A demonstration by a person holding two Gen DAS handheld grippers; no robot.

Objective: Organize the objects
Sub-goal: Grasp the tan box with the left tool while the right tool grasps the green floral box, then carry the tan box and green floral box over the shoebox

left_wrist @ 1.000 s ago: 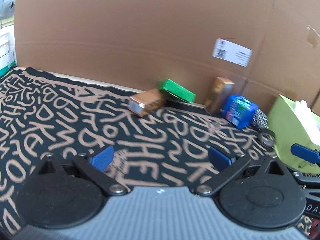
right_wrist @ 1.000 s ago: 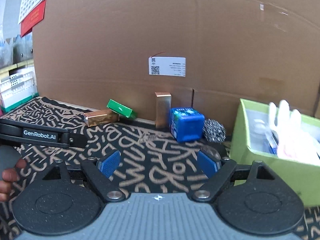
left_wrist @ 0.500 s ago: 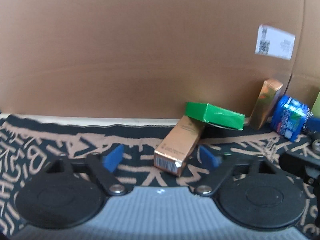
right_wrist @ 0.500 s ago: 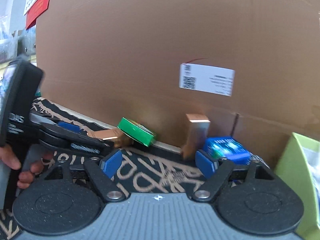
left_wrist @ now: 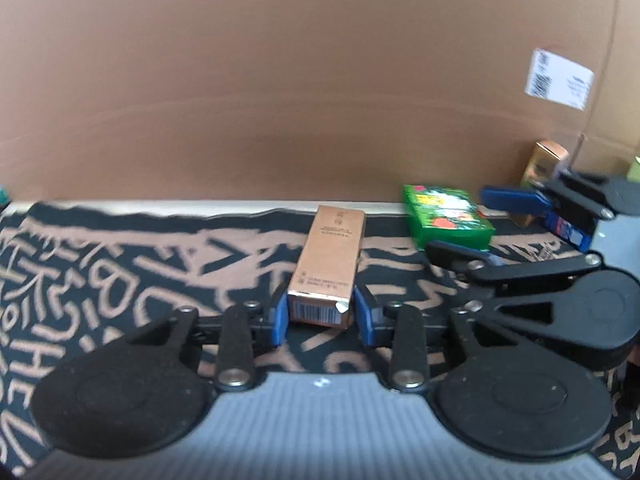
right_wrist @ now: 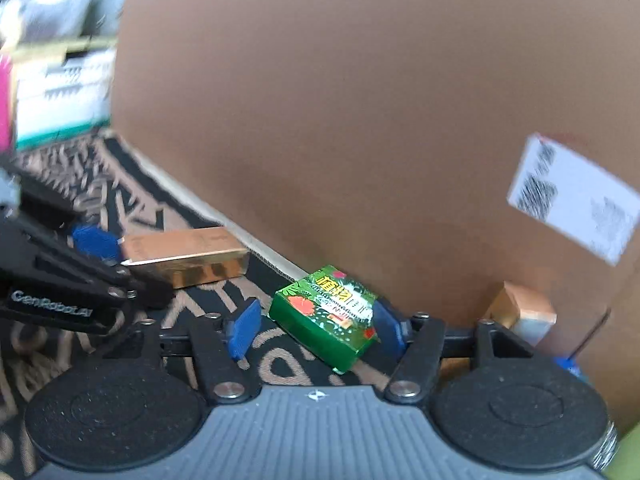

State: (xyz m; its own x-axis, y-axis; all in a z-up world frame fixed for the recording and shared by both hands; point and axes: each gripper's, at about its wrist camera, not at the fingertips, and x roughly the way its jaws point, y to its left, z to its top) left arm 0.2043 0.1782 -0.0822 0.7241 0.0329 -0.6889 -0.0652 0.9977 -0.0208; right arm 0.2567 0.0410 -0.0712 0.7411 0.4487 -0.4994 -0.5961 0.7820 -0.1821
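Closing since earlier, left tool (left_wrist: 322, 314) now straddles copper box (left_wrist: 330, 268)

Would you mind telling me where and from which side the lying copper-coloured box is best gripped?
Grip the copper box across its two long side faces at the barcode end, coming from that end along its length. It lies flat on the patterned cloth, narrow enough to fit the jaws. The left gripper already straddles that end, jaws closing; contact is hard to judge.
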